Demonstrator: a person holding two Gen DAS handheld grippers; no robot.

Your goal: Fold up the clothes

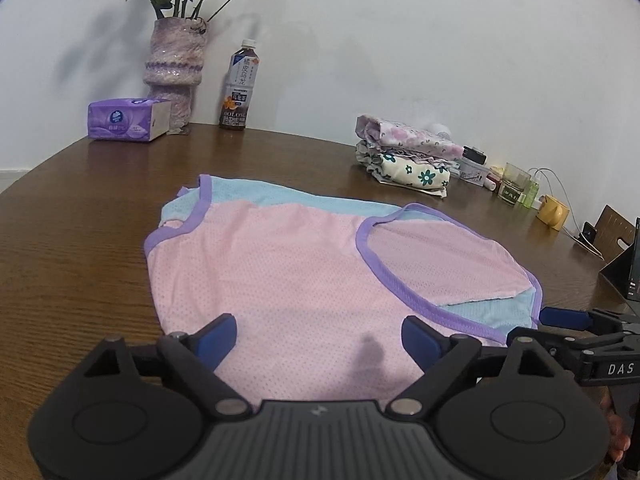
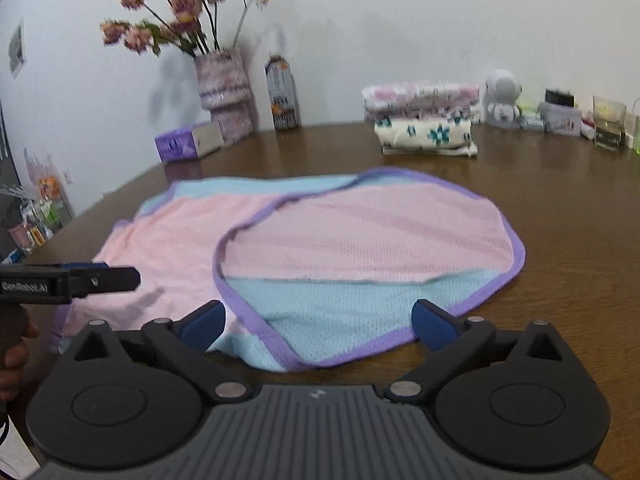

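Note:
A pink and light-blue mesh garment with purple trim (image 1: 280,264) lies spread on the brown table (image 1: 80,208), one side folded over itself. It also shows in the right wrist view (image 2: 352,232). My left gripper (image 1: 320,334) is open and empty, just above the garment's near pink edge. My right gripper (image 2: 320,322) is open and empty over the near blue corner. The right gripper also shows at the right edge of the left wrist view (image 1: 576,320). The left gripper shows at the left of the right wrist view (image 2: 100,278).
A stack of folded floral clothes (image 1: 408,156) sits at the back right. A vase of flowers (image 1: 176,68), a tea bottle (image 1: 238,88) and a purple tissue pack (image 1: 128,118) stand at the back left. Small jars, a yellow cup (image 1: 554,208) and a white figurine (image 2: 502,98) line the wall.

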